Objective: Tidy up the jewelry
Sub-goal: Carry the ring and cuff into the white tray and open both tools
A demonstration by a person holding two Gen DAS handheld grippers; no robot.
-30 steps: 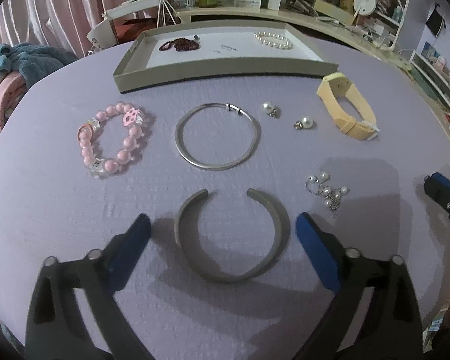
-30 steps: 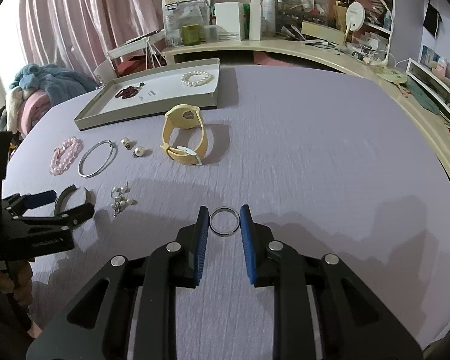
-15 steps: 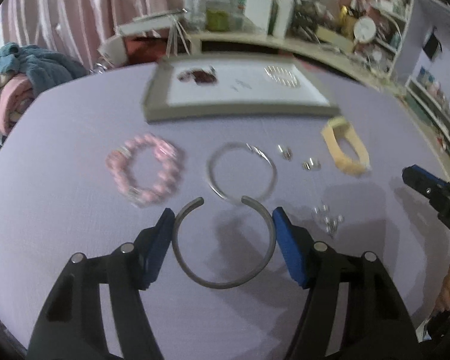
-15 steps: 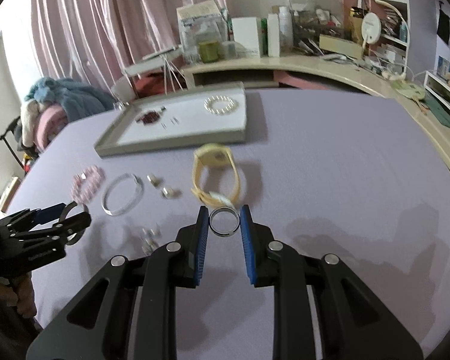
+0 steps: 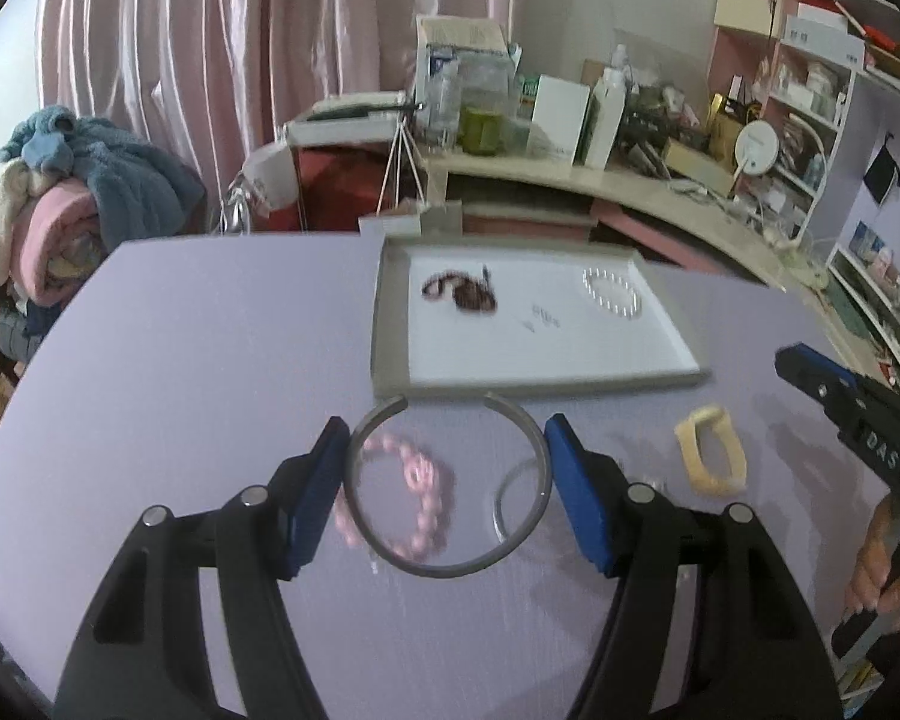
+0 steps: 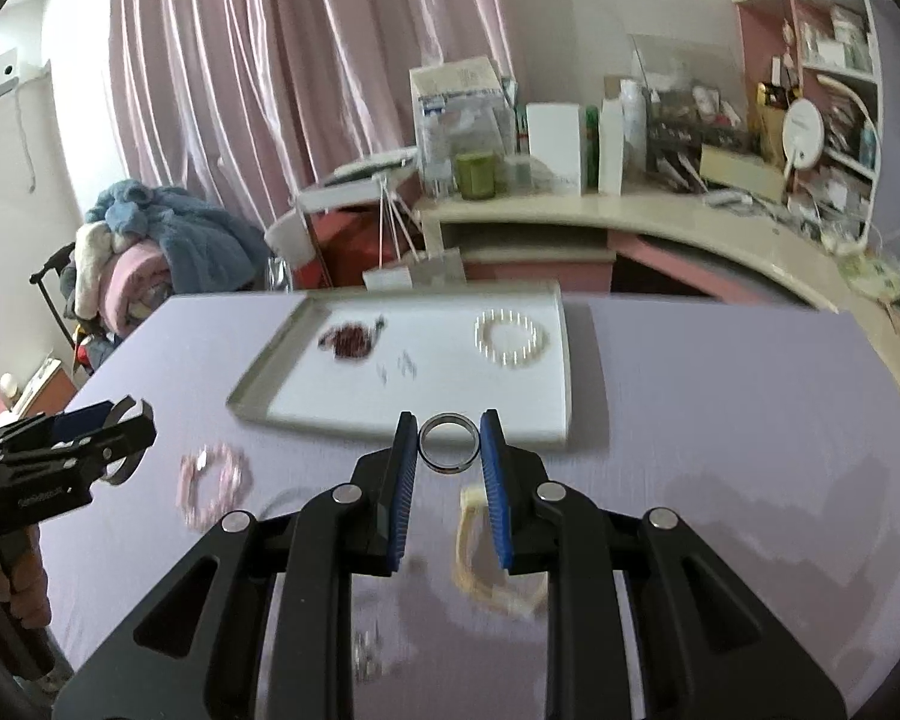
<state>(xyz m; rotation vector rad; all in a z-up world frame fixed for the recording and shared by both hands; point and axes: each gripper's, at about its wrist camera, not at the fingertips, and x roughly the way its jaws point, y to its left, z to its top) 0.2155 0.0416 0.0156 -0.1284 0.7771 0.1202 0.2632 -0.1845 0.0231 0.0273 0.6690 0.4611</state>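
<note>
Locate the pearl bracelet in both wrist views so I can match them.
Left wrist: pearl bracelet upper right of centre, in the tray's far right corner.
Right wrist: pearl bracelet just right of centre, at the right end of the tray.
Shared landmark: the tray; the dark red beads lie left of the bracelet.

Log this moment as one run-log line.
left gripper: shut on open cuff bangle, lifted | right gripper: shut on metal ring, lifted | tray: holds pearl bracelet, dark beads

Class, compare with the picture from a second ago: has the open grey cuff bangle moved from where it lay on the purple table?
Yes. The grey cuff bangle, clamped in the left gripper, is off the purple table and nearer the tray.
</note>
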